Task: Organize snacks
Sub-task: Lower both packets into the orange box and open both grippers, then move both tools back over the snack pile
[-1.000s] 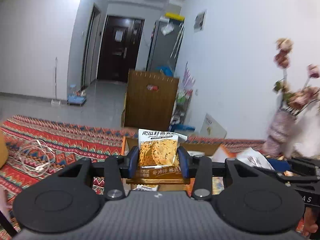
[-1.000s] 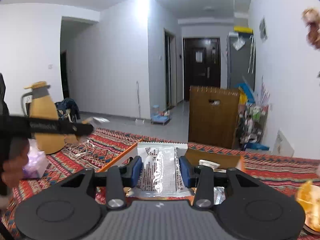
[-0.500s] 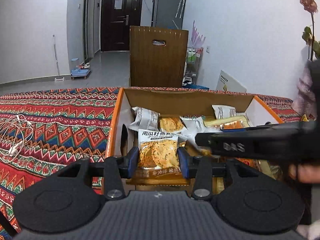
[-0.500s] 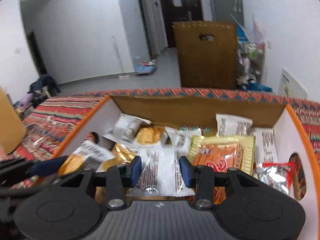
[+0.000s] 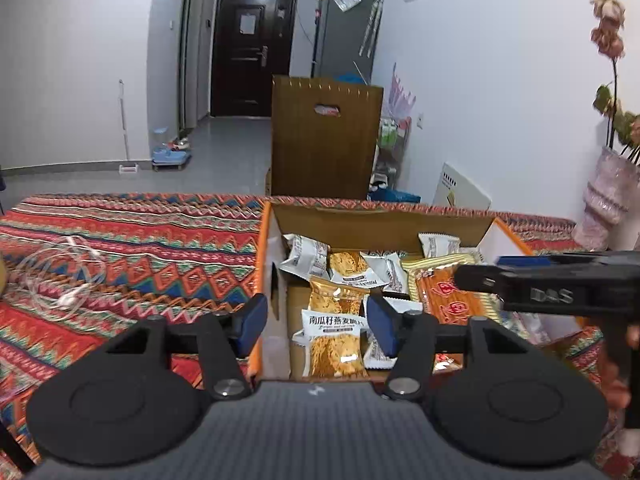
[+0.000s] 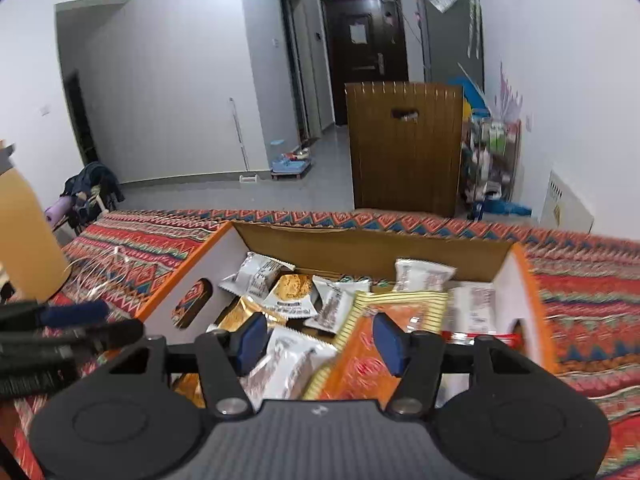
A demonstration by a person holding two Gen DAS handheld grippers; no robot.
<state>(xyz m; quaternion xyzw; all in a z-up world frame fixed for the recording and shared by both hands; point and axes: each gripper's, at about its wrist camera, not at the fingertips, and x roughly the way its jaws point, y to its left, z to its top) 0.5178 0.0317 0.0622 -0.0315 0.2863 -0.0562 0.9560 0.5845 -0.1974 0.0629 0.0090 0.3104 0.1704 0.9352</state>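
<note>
An orange-edged cardboard box (image 5: 262,264) (image 6: 528,280) on the patterned cloth holds several snack packets. My left gripper (image 5: 316,324) is open above its near left end. The golden oat-crisp packet (image 5: 334,340) lies loose in the box between the spread fingers. My right gripper (image 6: 320,338) is open over the middle of the box. The white-and-clear packet (image 6: 284,364) lies under it, beside a long orange packet (image 6: 372,344). The right gripper also shows in the left wrist view (image 5: 496,280), over the box's right side.
A striped red tablecloth (image 5: 140,248) covers the table. A coiled white cable (image 5: 60,276) lies at left. A yellow jug (image 6: 24,232) stands far left. A pink vase with flowers (image 5: 604,204) stands at right. A brown wooden panel (image 5: 326,140) stands behind the table.
Both grippers opened and let their packets drop into the box. The oat-crisp packet and the white packet now lie among the other snacks. Both grippers sit a little higher.
</note>
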